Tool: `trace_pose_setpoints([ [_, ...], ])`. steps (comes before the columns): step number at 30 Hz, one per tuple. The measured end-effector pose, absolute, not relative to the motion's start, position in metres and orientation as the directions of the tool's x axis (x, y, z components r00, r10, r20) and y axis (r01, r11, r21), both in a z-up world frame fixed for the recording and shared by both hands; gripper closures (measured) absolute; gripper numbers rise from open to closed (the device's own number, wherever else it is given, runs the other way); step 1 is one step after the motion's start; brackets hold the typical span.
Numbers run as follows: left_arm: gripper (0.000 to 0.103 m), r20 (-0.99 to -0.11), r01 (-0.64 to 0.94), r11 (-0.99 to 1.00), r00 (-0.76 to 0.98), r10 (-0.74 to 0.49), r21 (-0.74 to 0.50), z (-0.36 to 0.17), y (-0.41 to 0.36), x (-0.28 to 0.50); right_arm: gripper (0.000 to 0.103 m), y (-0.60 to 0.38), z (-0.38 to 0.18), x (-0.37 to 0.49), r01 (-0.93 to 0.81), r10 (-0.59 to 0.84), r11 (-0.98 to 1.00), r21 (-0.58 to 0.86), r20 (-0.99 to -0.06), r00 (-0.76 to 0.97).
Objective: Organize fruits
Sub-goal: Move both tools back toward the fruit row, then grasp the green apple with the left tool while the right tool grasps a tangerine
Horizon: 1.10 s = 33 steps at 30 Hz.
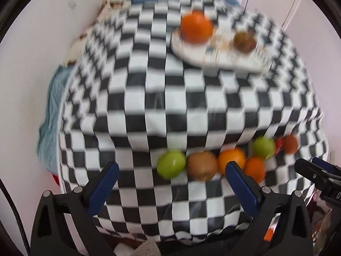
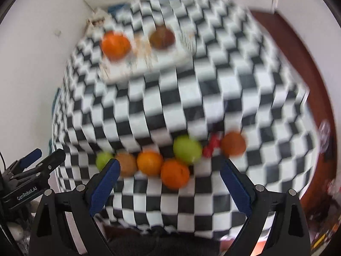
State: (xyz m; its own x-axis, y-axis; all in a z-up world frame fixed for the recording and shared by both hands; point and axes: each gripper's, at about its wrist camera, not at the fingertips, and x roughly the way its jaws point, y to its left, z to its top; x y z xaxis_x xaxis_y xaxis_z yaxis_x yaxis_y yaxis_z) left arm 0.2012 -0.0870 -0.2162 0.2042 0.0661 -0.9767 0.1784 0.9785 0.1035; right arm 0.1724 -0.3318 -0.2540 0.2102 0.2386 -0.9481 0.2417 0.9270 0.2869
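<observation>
Fruit row (image 1: pixel 213 164) runs left-right near front edge of checkered cloth (image 1: pixel 149 106); plate (image 1: pixel 213 53) far back, bare cloth between. Left gripper (image 1: pixel 172 183), right gripper (image 2: pixel 170 183): jaws wide, empty.

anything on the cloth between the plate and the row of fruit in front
No, only bare checkered cloth between plate and fruit row; both wrist views show it.

— Where do your two cameras look from?
— Each rides one of my claws, facing steeply down over the checkered bench (image 1: pixel 170 106) from above its near edge.
— What do they share?
— The plate (image 1: pixel 191 51) far off, the fruit row (image 2: pixel 149 163) close below.
</observation>
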Motion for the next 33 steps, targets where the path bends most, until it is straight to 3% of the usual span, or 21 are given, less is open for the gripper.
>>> trace_pose_setpoints([
  [5, 0.001, -0.993, 0.153, 0.983, 0.081, 0.091, 0.102, -0.272, -0.076, 0.197, 0.009, -0.332, -0.326, 0.156, 0.338, 0.370, 0.859, 0.386, -0.922, 0.113],
  [13, 0.003, -0.994, 0.130, 0.985, 0.008, 0.110, 0.110, -0.318, -0.065, 0.207, 0.029, -0.328, -0.400, 0.153, 0.428, 0.449, 0.801, 0.419, -0.893, 0.035],
  [17, 0.029, -0.992, 0.176, 0.976, 0.024, 0.123, 0.125, -0.326, -0.069, 0.213, 0.034, -0.321, -0.413, 0.155, 0.423, 0.444, 0.809, 0.408, -0.896, 0.016],
  [26, 0.028, -0.993, 0.246, 0.962, 0.026, 0.119, 0.121, -0.338, -0.084, 0.225, 0.038, -0.316, -0.431, 0.158, 0.416, 0.417, 0.827, 0.379, -0.909, 0.000],
  [28, 0.035, -0.995, 0.242, 0.965, 0.025, 0.094, 0.098, -0.338, -0.085, 0.226, 0.038, -0.316, -0.433, 0.157, 0.424, 0.416, 0.823, 0.378, -0.909, 0.004],
  [29, 0.049, -0.998, 0.236, 0.969, 0.020, 0.064, 0.067, -0.336, -0.082, 0.221, 0.038, -0.316, -0.433, 0.157, 0.426, 0.416, 0.821, 0.379, -0.909, 0.006],
  [33, 0.049, -0.998, 0.243, 0.968, 0.026, 0.064, 0.068, -0.331, -0.087, 0.213, 0.039, -0.315, -0.427, 0.155, 0.421, 0.411, 0.823, 0.381, -0.911, 0.021],
])
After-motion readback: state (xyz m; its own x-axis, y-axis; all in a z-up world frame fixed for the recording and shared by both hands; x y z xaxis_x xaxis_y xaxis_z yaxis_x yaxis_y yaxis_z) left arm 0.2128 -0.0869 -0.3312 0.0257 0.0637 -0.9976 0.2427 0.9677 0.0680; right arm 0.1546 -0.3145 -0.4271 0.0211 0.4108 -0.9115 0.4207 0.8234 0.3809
